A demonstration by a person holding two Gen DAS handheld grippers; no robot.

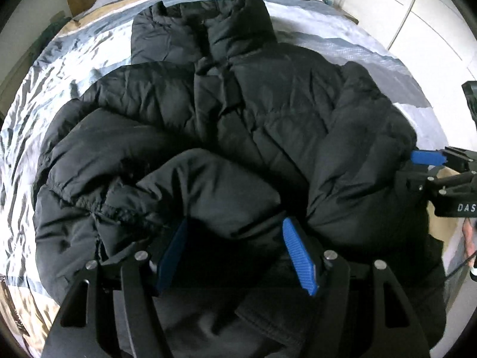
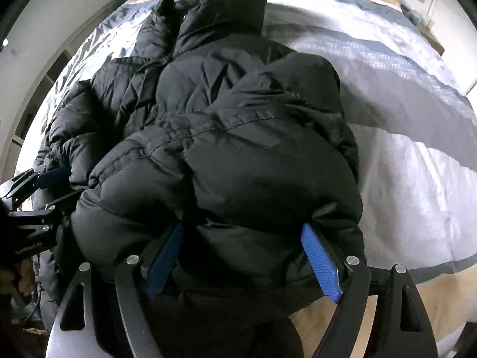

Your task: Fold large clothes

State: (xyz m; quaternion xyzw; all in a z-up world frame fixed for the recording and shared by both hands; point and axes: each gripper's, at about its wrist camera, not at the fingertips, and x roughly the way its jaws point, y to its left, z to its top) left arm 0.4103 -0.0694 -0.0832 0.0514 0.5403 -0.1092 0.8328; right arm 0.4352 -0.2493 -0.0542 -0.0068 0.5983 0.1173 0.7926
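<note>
Left wrist view: one black puffer jacket (image 1: pixel 238 113) lies on the bed (image 1: pixel 53 89), collar toward the far end, its near end bunched up at the camera
Left gripper (image 1: pixel 235 256): blue pads spread wide, a puffy fold of the jacket bulging between them; whether the pads press on it cannot be told
Right gripper (image 2: pixel 244 259): pads equally wide apart, a thick roll of the near edge sitting between them; contact on either side not confirmed
Jacket position: centred on the striped bedding, well clear of the far end of the bed, near end piled in front of both tools
Risk, slip: the shell looks slick and air-filled; a shallow bite would likely let the fabric squeeze out as the jaws draw in
Risk, uneven fold: the two bundles appear unequal in bulk, so lifting both together may skew the fold line
Risk, spring-back: the padding will probably push any fold open unless pressed flat
Risk, snag: the bedding is already wrinkled and could be pinched along with the jacket
Count: jackets one; grippers two; blue pads four; beds one
</note>
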